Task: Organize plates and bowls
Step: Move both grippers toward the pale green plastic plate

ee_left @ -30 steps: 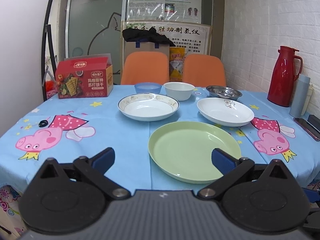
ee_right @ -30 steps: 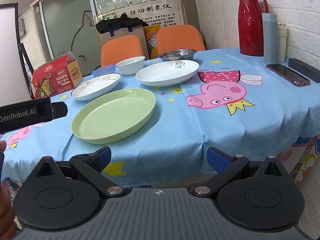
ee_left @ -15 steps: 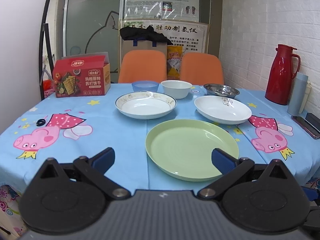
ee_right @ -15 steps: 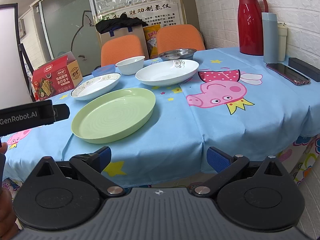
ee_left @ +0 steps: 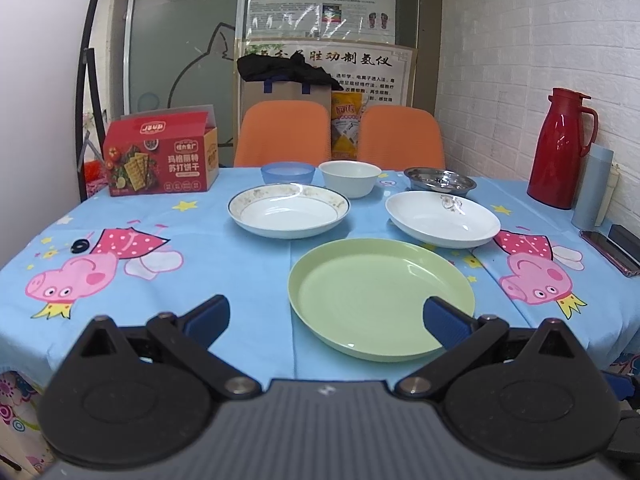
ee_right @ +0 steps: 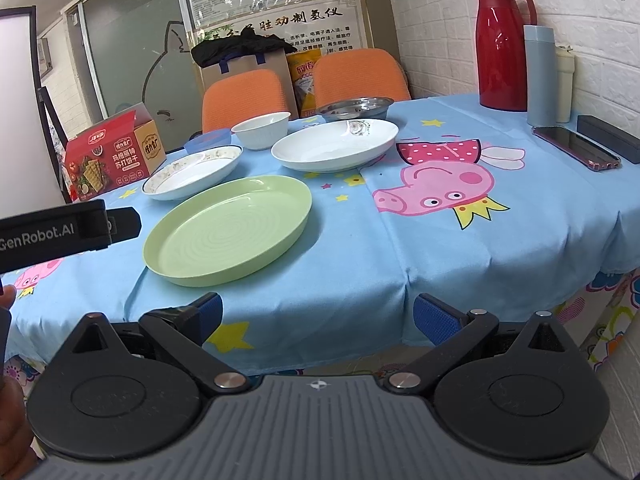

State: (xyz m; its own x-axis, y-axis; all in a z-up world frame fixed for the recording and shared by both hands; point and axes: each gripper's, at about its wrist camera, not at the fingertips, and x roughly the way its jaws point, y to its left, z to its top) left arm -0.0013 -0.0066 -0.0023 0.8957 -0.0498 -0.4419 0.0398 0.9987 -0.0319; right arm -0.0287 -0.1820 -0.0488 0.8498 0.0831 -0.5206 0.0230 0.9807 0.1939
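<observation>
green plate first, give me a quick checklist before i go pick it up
1. Green plate empty, nothing stacked on it: ok.
2. Left hand-held gripper open and holding nothing: ok.
3. Right hand-held gripper open and holding nothing: ok.
4. Plate's near rim free to grasp, apart from the white plate and the floral-rimmed plate: ok.
5. Plate sits fully on the tablecloth, not over the edge: ok.
6. Fingers already at the rim: not ok, both are short of it.
</observation>
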